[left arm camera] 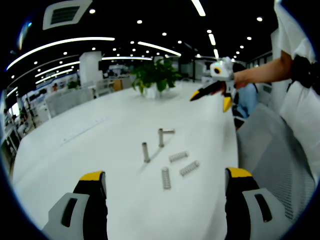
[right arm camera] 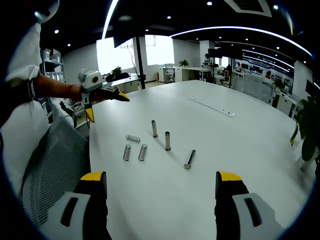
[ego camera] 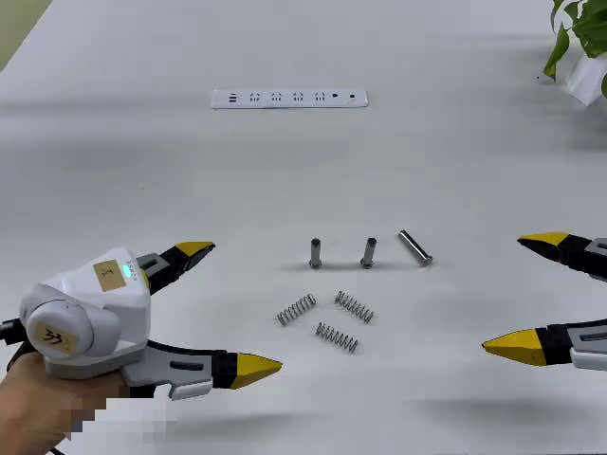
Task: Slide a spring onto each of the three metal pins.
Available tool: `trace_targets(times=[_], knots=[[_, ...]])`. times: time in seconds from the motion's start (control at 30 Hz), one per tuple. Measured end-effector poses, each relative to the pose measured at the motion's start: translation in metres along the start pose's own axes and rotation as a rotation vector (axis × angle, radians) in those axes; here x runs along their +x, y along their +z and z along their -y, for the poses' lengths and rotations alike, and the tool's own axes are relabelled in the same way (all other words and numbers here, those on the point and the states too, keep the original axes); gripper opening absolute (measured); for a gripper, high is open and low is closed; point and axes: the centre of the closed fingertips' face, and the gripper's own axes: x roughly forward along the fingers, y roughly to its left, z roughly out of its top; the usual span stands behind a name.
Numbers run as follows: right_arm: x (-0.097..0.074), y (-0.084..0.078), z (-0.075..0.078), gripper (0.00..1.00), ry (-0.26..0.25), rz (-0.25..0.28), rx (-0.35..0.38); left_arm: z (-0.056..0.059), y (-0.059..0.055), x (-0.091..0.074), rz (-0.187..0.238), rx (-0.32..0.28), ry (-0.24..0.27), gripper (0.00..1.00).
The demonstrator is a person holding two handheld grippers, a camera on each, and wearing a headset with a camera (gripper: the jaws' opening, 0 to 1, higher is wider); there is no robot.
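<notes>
yellow-tipped fingers (ego camera: 251,368) of the left gripper (ego camera: 237,307) gape wide and empty over the smooth white bench (ego camera: 142,180); the right gripper (ego camera: 507,294) is spread as wide, holding nothing. a flat white power strip (ego camera: 288,98) lies far back. between the grippers two polished metal pins (ego camera: 315,252) stand upright, a third pin (ego camera: 414,247) lying flat beside them. three coiled wire springs (ego camera: 337,337) lie loose just in front.

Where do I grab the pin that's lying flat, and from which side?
Take the lying pin by its bare shaft, about mid-length, with the jaws closing across it. It lies flat and slanted, so the shaft offers two open sides. Probably best to come down from above with the right gripper, which is open and on its side, keeping away from the nearest upright pin.
</notes>
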Motion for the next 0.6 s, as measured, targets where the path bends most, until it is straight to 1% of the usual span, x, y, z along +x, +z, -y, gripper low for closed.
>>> trace_targets(times=[0.6], knots=[[0.0040, -0.0001, -0.0010, 0.91, 0.007, -0.008, 0.002, 0.0018, -0.0005, 0.0026, 0.007, -0.009, -0.008, 1.00]])
